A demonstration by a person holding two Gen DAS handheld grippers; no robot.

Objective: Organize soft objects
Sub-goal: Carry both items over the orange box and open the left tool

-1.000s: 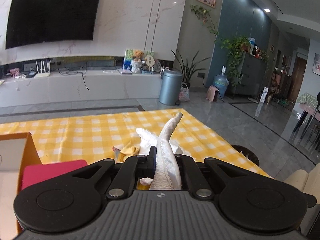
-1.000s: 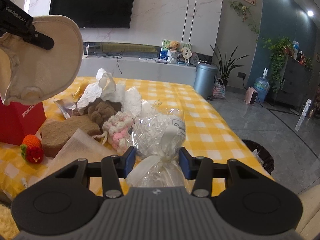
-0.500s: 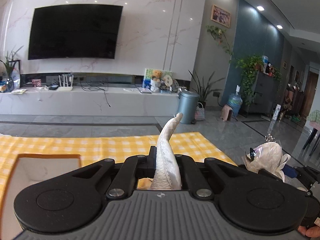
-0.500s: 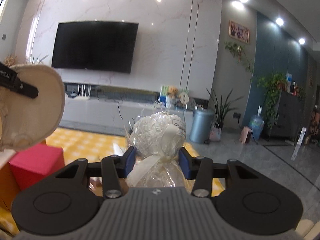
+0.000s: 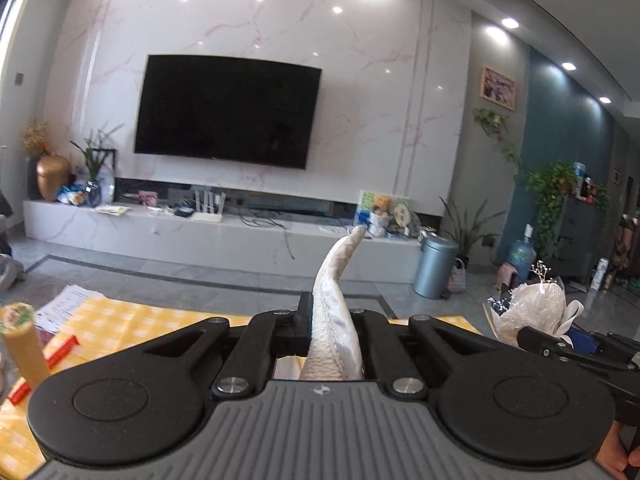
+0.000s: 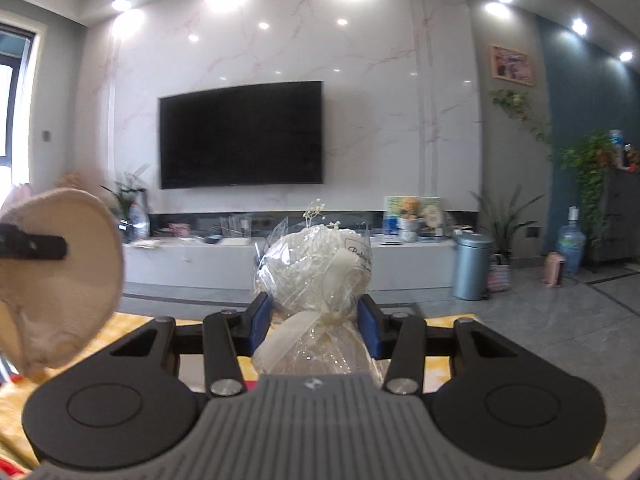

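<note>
My left gripper [image 5: 332, 320] is shut on a cream round fabric pad [image 5: 334, 300], seen edge-on between its jaws; the same pad shows flat at the left of the right wrist view [image 6: 60, 280]. My right gripper [image 6: 314, 320] is shut on a clear cellophane bundle of white soft stuff tied with a ribbon [image 6: 316, 276]; the bundle also shows at the right of the left wrist view [image 5: 532, 312]. Both are held high above the yellow checked tablecloth [image 5: 108, 316].
A tan cylinder [image 5: 24, 344], papers [image 5: 64, 304] and a red strip [image 5: 60, 354] lie on the cloth at the left. Behind are a TV wall [image 5: 228, 112], a low white cabinet [image 5: 200, 236], a grey bin [image 5: 434, 266] and plants [image 5: 556, 196].
Both grippers have risen and tilted up with their loads. The table pile and the red and orange boxes have dropped out of view; the wall and TV now fill both views.
</note>
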